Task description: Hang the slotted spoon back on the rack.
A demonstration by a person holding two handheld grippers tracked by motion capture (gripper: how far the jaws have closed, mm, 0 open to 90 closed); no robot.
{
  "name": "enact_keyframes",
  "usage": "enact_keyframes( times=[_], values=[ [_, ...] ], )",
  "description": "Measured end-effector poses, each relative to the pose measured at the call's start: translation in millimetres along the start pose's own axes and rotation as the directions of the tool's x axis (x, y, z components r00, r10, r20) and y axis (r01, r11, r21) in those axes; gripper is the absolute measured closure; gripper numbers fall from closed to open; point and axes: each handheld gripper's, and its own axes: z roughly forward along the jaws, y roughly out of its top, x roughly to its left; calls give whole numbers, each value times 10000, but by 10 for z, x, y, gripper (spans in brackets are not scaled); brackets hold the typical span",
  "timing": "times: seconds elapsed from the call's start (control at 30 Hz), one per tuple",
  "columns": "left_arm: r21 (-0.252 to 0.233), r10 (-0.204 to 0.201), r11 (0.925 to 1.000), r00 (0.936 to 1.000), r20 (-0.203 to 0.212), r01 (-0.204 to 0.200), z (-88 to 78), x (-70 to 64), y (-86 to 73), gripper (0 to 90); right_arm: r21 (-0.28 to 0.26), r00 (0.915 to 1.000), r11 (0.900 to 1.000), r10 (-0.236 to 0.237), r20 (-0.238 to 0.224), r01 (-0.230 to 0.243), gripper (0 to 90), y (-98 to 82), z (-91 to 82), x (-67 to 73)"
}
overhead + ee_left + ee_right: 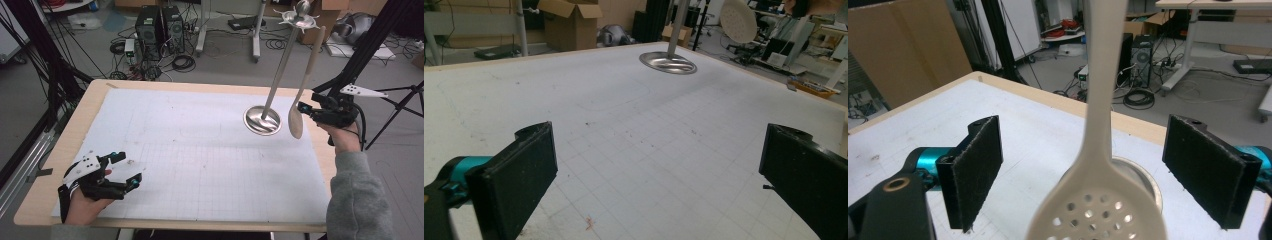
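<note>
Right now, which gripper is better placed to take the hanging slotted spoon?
Right. The right gripper sits open with the slotted spoon between its jaws, beside the metal stand. The left gripper rests open at the table's near left corner, far away.

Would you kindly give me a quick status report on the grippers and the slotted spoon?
Left gripper open, idle on table. Right gripper open around slotted spoon, pads clear. Spoon hangs from metal stand. Nothing in the way.

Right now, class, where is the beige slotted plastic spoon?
In the high view, the beige slotted plastic spoon hangs at the table's right, beside the round steel stand base.
</note>
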Motion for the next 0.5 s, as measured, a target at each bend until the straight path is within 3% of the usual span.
enact_keyframes(
  times=[0.2, 0.5],
  values=[
    [-191, 62, 9998, 9999, -135, -65, -36, 5, 10, 24, -167, 9999, 9998, -65, 87, 66, 153, -66, -62, 50],
    [-419, 139, 9990, 9995, -266, -150, -44, -2, 22, 24, -265, 9985, 9982, -542, 43, 543, 152, -198, -140, 202]
  ],
)
